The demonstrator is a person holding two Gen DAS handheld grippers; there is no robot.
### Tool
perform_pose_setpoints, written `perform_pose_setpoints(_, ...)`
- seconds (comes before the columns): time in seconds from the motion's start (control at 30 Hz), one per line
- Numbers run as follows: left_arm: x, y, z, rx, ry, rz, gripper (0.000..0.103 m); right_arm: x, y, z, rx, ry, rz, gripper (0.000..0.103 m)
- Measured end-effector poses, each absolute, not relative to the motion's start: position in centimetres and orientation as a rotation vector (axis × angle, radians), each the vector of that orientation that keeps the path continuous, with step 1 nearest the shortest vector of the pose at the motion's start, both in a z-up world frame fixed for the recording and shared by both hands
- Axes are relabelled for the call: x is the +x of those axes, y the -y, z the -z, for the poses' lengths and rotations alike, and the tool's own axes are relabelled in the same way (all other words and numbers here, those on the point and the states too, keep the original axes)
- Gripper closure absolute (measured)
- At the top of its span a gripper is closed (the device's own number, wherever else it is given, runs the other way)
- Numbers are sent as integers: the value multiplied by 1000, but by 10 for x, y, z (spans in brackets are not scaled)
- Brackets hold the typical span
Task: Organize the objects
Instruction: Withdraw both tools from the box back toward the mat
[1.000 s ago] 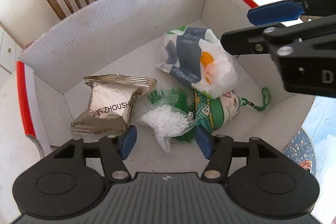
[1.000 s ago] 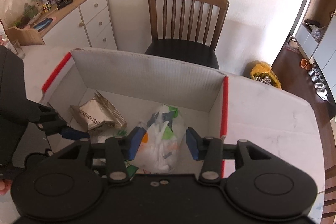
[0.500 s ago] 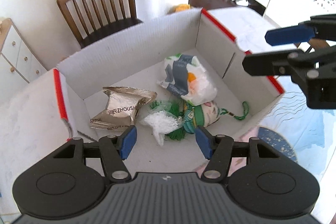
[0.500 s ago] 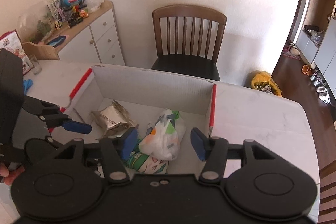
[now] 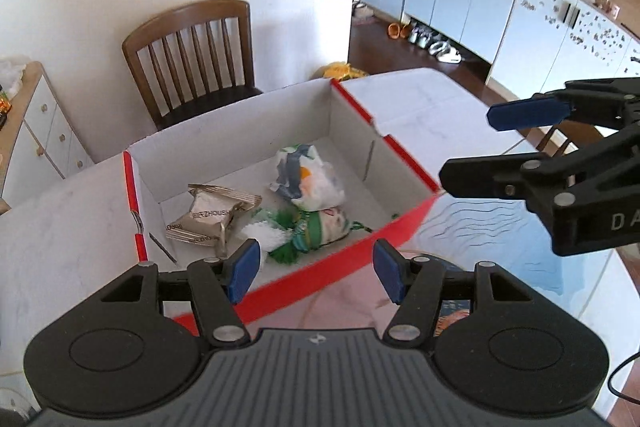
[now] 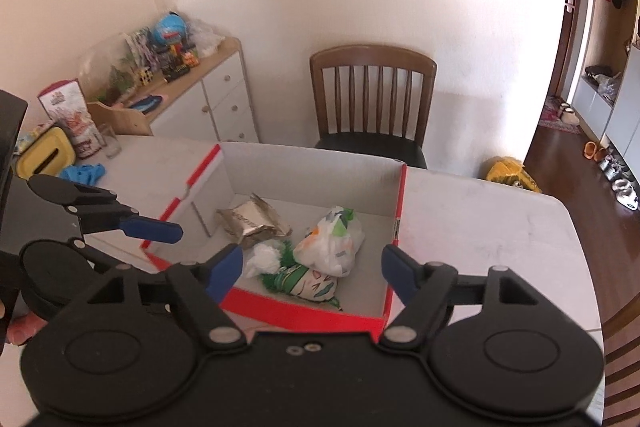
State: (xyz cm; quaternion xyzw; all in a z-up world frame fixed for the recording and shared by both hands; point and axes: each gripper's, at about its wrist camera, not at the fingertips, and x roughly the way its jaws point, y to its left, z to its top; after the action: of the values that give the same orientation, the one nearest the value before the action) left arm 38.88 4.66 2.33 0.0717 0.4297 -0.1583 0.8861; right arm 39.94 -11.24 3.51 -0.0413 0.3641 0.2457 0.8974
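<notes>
Left gripper (image 5: 316,273): jaws apart, nothing between the pads, above the box's near red edge.

Box (image 5: 404,163): open, red-rimmed cardboard, on the white table (image 5: 424,95). Contents, left to right in the left wrist view:
- foil pouch (image 5: 212,215), crumpled, on the box floor at the left;
- white and green tuft (image 5: 276,235), just beside the pouch;
- printed green pouch (image 5: 324,227), touching the tuft, with a green cord trailing to its right;
- tissue pack (image 5: 308,179), resting against the printed pouch on the far side.

Right gripper (image 6: 312,269): jaws have just been opening and now stand wide, with nothing between them. It sits above the box's near right part, clear of the contents.

Chair (image 6: 372,103): beyond the table, against the wall.
</notes>
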Motion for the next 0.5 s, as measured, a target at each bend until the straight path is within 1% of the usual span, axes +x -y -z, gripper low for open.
perform_pose_setpoints(0.13, 365, -40, -32, 163, -855, 325, 40, 380, 121, -40, -73, -736, -537, 23)
perform_pose_setpoints(0.5, 307, -32, -50, 120, -777, 293, 28, 334, 143, -51, -60, -687, -605, 15)
